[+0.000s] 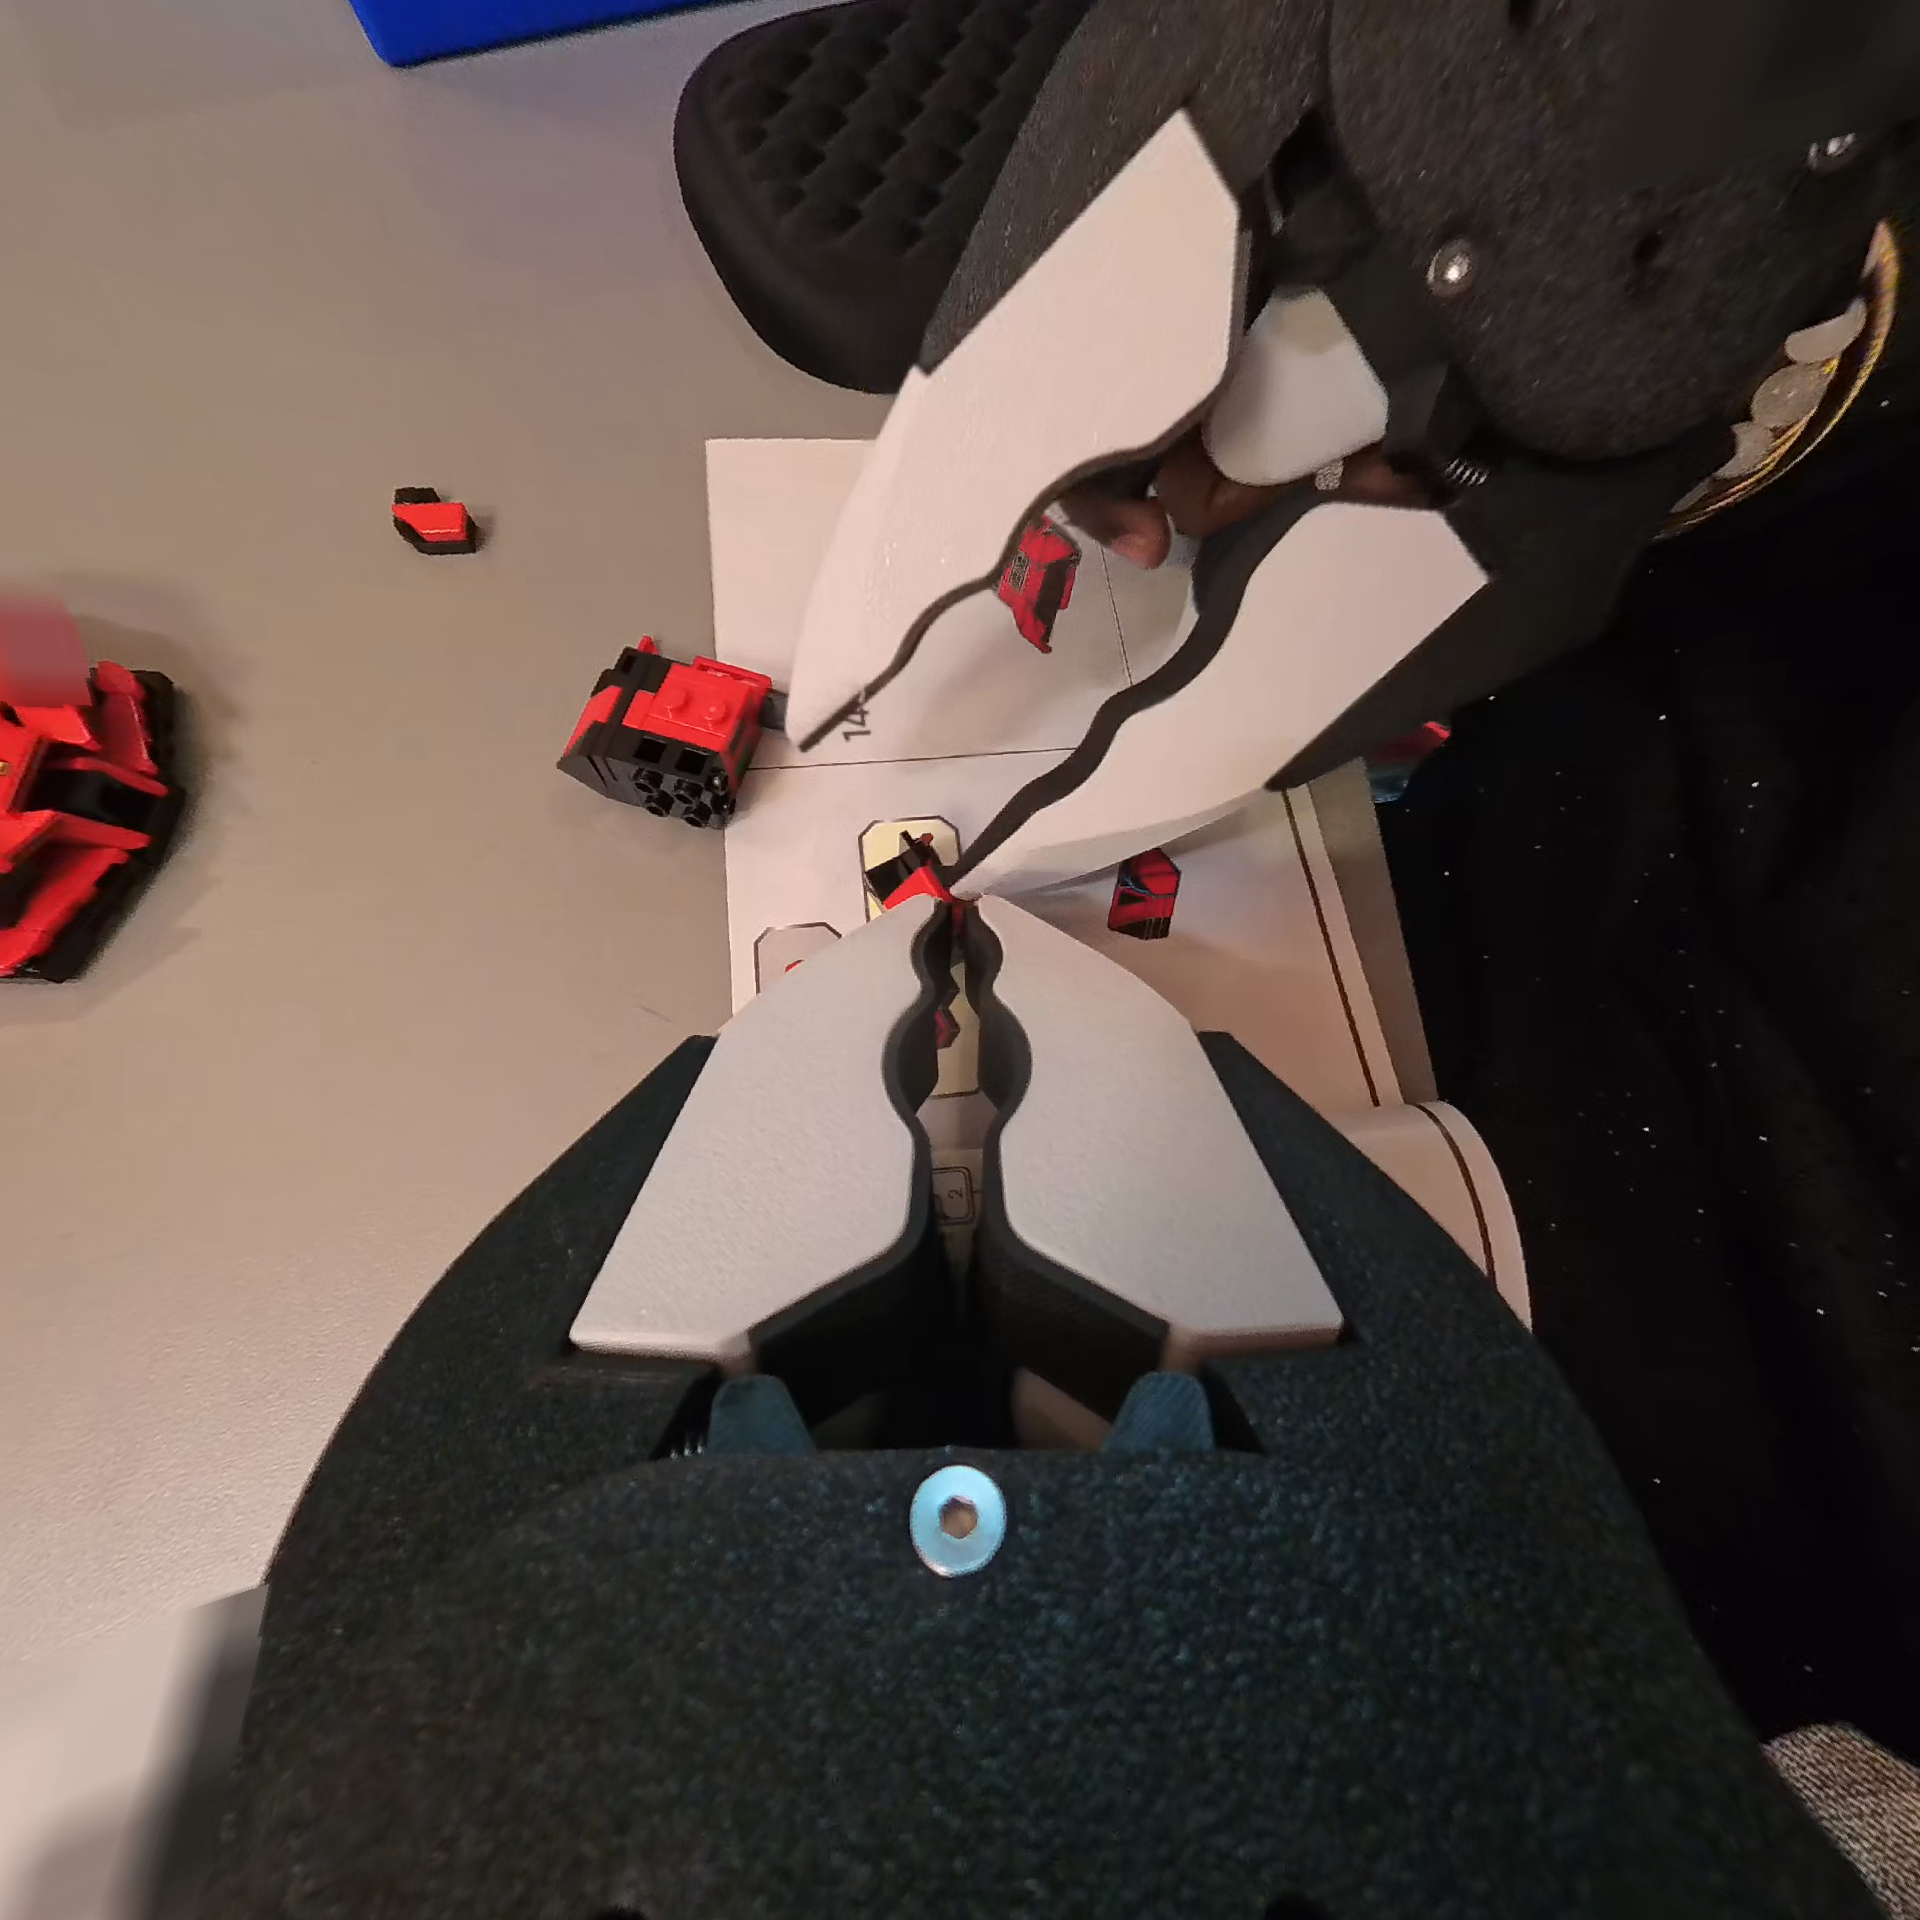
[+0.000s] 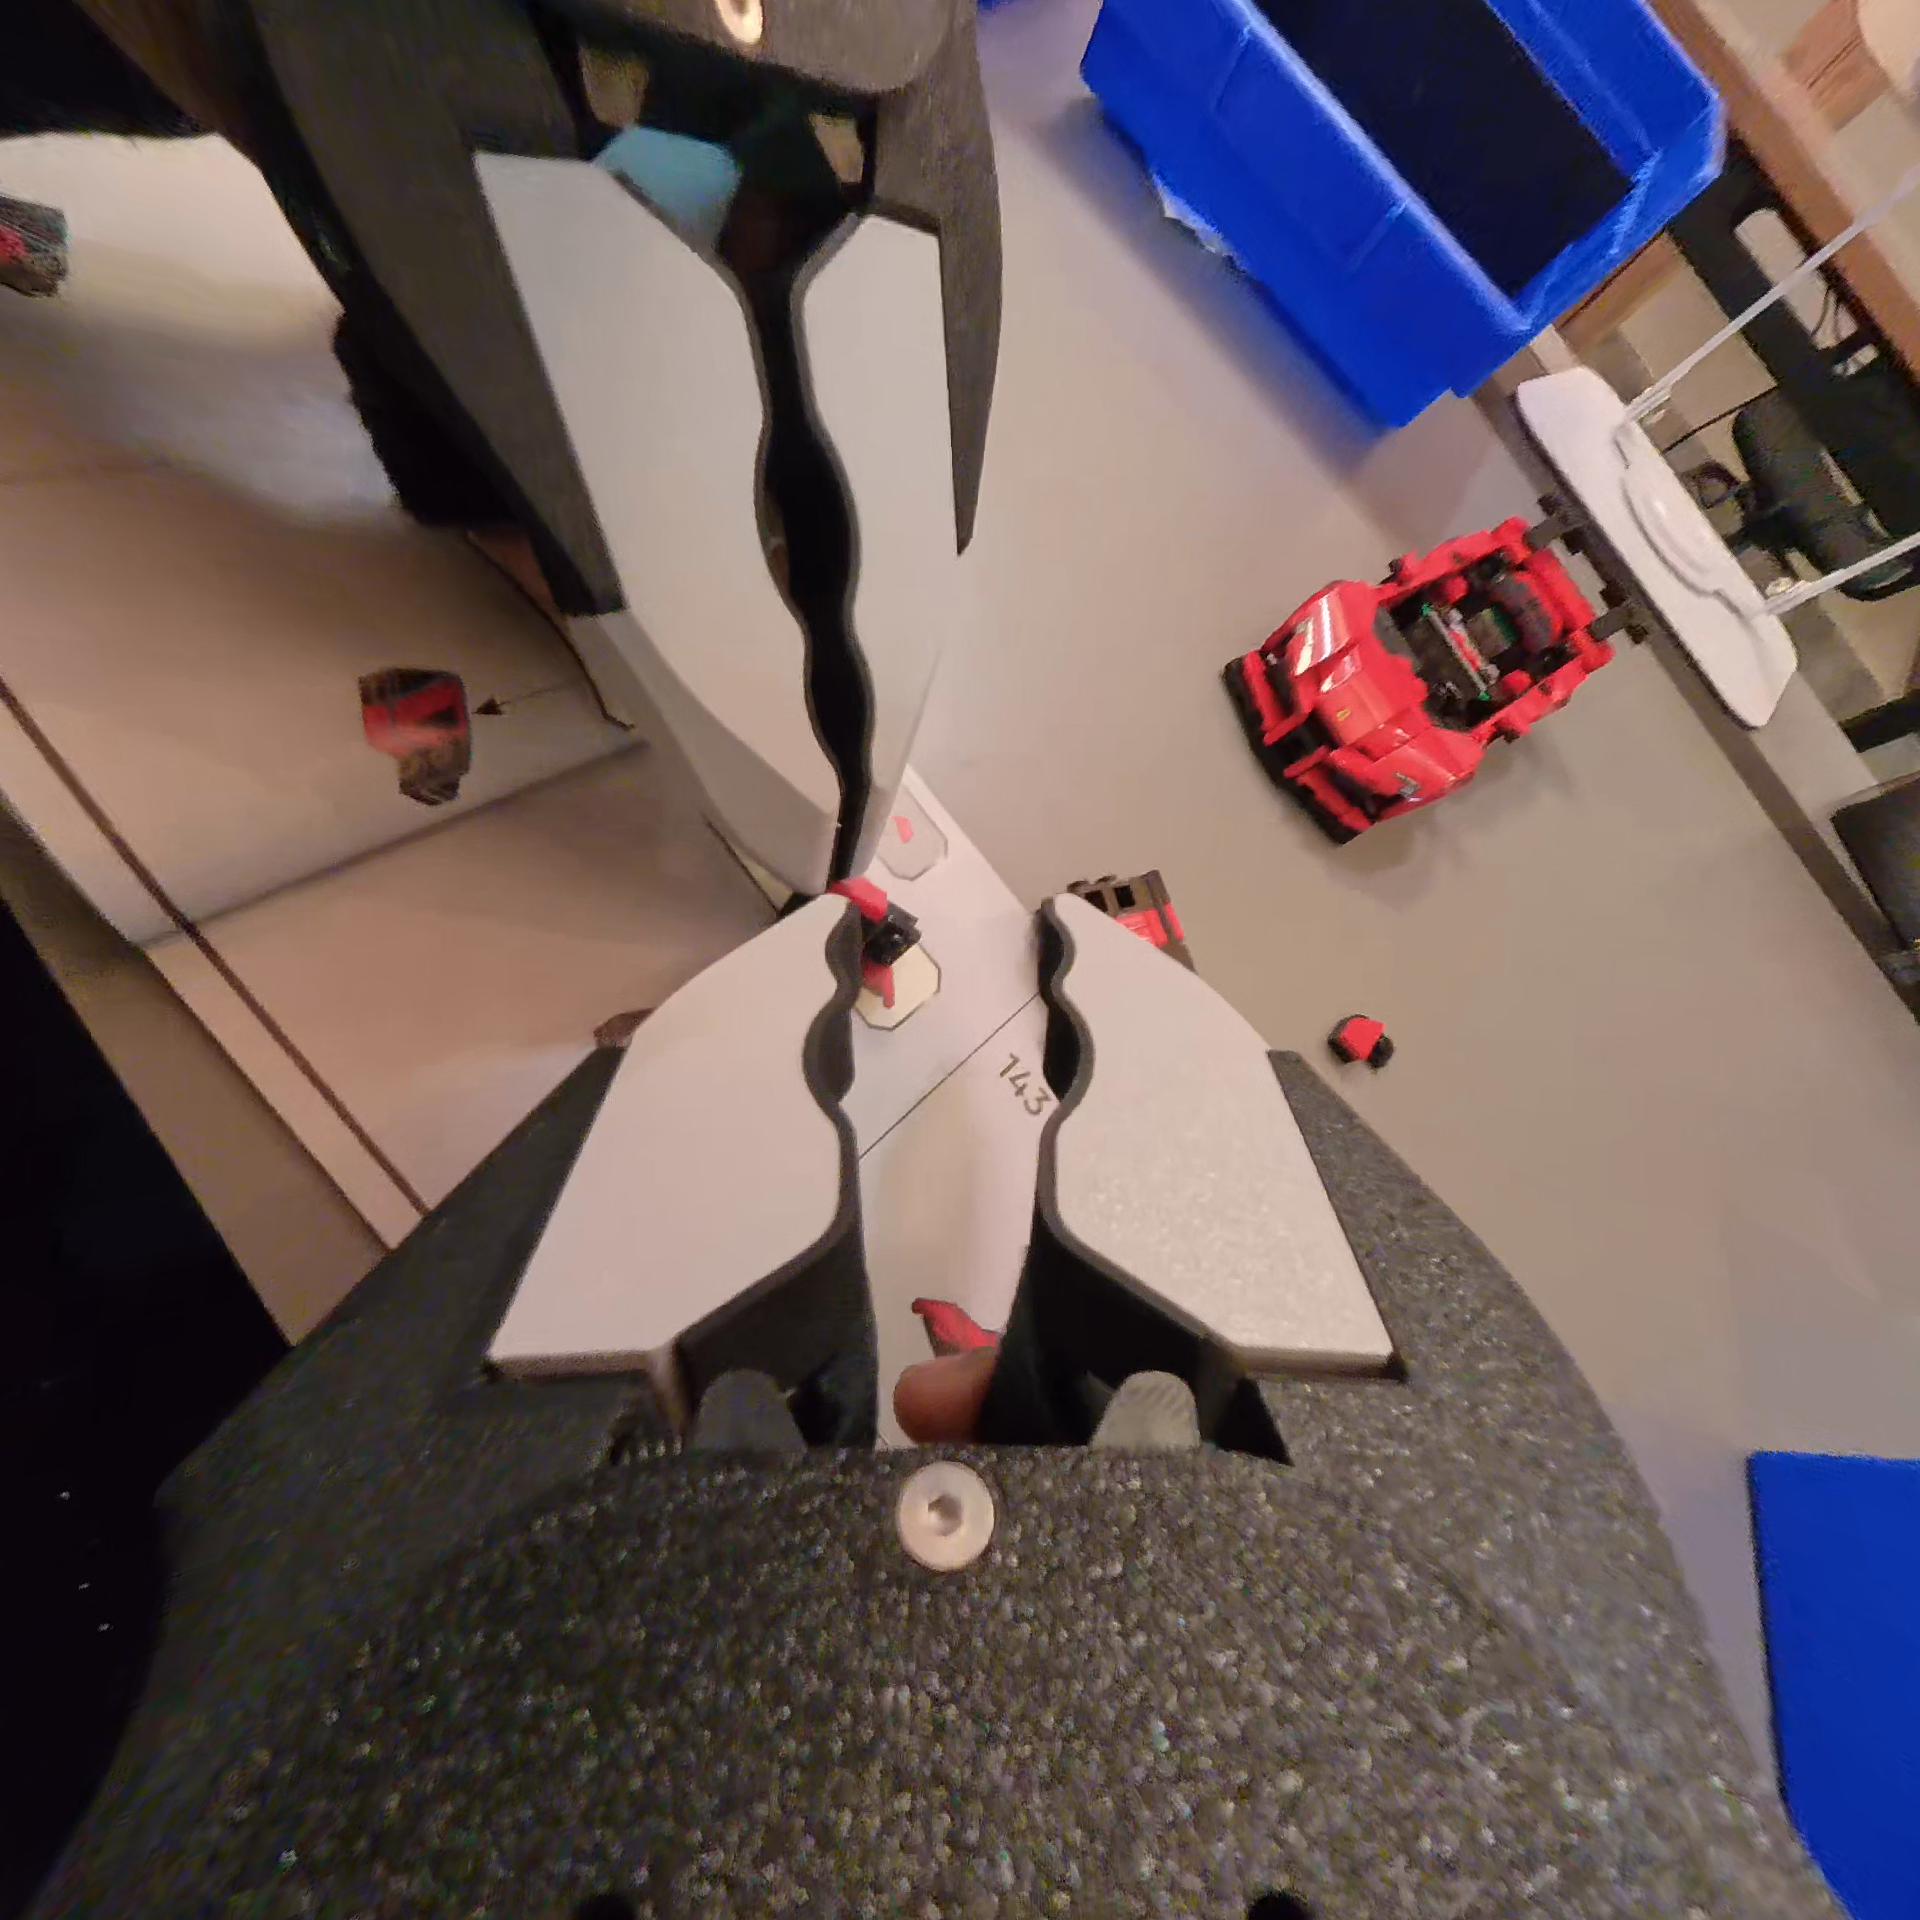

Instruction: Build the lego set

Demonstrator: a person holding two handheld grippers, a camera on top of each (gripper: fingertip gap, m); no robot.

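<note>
**Small red-and-black piece held at the left gripper's tips, above the instruction booklet**

The left gripper (image 1: 951, 914) is closing its two fingers on a small red-and-black piece (image 1: 920, 883), pinching it at the very tips. The piece is hanging just above the open instruction booklet (image 1: 1226, 966), which is lying at the near edge of the table (image 1: 364, 1039).

The right gripper (image 2: 945, 914) is standing with its fingers spread apart and holding nothing. In the right wrist view, the piece (image 2: 873, 930) is sitting against the inner face of one finger, with a clear gap to the other finger.

Governing relation: the two grippers are meeting nose to nose, and the piece is lying between their tips. The long axis of the piece cannot be determined. The right gripper is nearest for a second grip; it would need to close across the piece without pushing it out of the left gripper's pinch.

Other parts on the table:
- A red-and-black sub-assembly (image 1: 665, 732) is lying just beside the booklet's far edge.
- A small loose red part (image 1: 434, 520) is lying farther out.
- The red car model (image 2: 1423, 675) is standing well apart, toward the far edge, near a blue bin (image 2: 1392, 187).
</note>
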